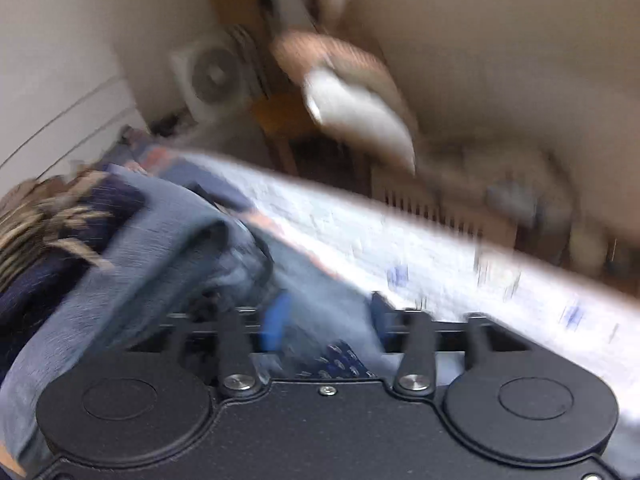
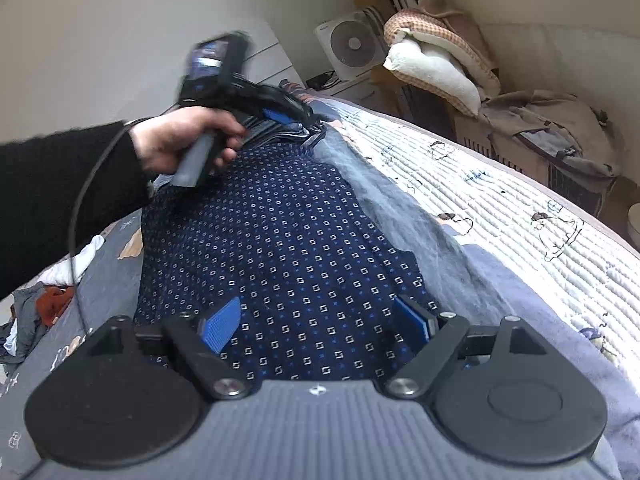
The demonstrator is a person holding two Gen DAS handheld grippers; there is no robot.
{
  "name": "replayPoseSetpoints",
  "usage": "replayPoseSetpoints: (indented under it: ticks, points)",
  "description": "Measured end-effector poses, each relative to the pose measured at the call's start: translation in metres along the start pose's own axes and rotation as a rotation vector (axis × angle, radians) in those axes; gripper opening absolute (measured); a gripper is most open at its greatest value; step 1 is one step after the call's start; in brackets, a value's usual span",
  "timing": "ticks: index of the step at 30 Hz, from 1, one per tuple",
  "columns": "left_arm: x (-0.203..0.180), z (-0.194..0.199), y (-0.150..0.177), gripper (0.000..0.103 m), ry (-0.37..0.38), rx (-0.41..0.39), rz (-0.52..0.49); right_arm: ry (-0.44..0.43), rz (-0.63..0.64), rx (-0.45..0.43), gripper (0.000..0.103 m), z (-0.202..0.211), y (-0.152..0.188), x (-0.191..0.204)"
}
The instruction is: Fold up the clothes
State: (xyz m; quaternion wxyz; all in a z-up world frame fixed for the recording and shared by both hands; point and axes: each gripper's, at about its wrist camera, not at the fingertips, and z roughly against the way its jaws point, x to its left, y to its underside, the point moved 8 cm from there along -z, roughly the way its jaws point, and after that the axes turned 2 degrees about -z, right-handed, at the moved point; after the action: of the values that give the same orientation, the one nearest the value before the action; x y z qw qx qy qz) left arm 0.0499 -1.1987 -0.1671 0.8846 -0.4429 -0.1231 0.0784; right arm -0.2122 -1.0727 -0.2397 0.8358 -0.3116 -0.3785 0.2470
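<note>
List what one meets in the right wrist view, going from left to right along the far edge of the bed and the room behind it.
Left gripper held in a hand → white square fan → checked tan cushion with white fleece lining → beige jacket crumpled on a box.

1. My right gripper [image 2: 316,322], jaws wide apart, blue pads just over the navy patterned garment [image 2: 280,232], not pressing it.
2. The garment lies spread along the bed [image 2: 520,216], a grey-blue garment [image 2: 400,204] beside it towards the white quilt.
3. My left hand [image 2: 180,144], in a black sleeve, holds the left gripper [image 2: 292,118] at the garment's far end; its jaw state is unclear.
4. A white fan [image 2: 352,46] stands beyond the bed's far edge.
</note>
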Motion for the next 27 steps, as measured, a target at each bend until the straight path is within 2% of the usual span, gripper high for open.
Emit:
replayPoseSetpoints:
  ticks: [3, 4, 7, 8, 11, 13, 15, 17, 18, 19, 21, 24, 27]
  points:
    - [0.034, 0.061, 0.008, 0.063, 0.108, -0.094, 0.192, -0.02, -0.026, -0.013, 0.083, 0.004, -0.003, -0.001]
    - [0.044, 0.081, 0.017, 0.069, 0.12, -0.115, 0.228, -0.035, -0.045, -0.018, 0.083, 0.005, -0.004, -0.002]
    - [0.078, 0.132, 0.058, 0.085, 0.079, -0.153, 0.313, -0.06, -0.074, -0.02, 0.083, 0.007, -0.005, -0.003]
    - [0.092, 0.142, 0.078, 0.085, 0.051, -0.146, 0.344, -0.053, -0.068, -0.02, 0.083, 0.007, -0.004, -0.002]
    - [0.133, 0.15, 0.145, 0.085, -0.024, -0.06, 0.503, -0.036, -0.049, -0.019, 0.083, 0.008, -0.002, 0.0]
    - [0.141, 0.149, 0.178, 0.084, -0.014, -0.027, 0.615, -0.032, -0.039, -0.021, 0.083, 0.008, -0.001, 0.003]
    - [0.138, 0.145, 0.191, 0.084, 0.013, -0.039, 0.652, -0.035, -0.038, -0.02, 0.083, 0.008, 0.0, 0.006]
    - [0.137, 0.135, 0.191, 0.083, 0.001, -0.056, 0.651, -0.038, -0.025, -0.01, 0.083, 0.006, 0.002, 0.009]
    - [0.136, 0.13, 0.191, 0.078, -0.009, -0.064, 0.649, -0.039, -0.008, -0.002, 0.083, 0.004, 0.004, 0.012]
    - [0.138, 0.127, 0.192, 0.051, 0.0, -0.071, 0.673, -0.04, 0.01, 0.006, 0.083, 0.003, 0.006, 0.014]
    - [0.142, 0.127, 0.192, 0.014, 0.023, -0.087, 0.706, -0.053, 0.041, 0.022, 0.083, 0.002, 0.009, 0.019]
    - [0.144, 0.148, 0.185, 0.011, 0.016, -0.156, 0.649, -0.067, 0.089, 0.072, 0.083, -0.003, 0.018, 0.024]
    - [0.154, 0.169, 0.191, 0.007, 0.014, -0.202, 0.689, -0.056, 0.153, 0.137, 0.083, -0.01, 0.029, 0.027]
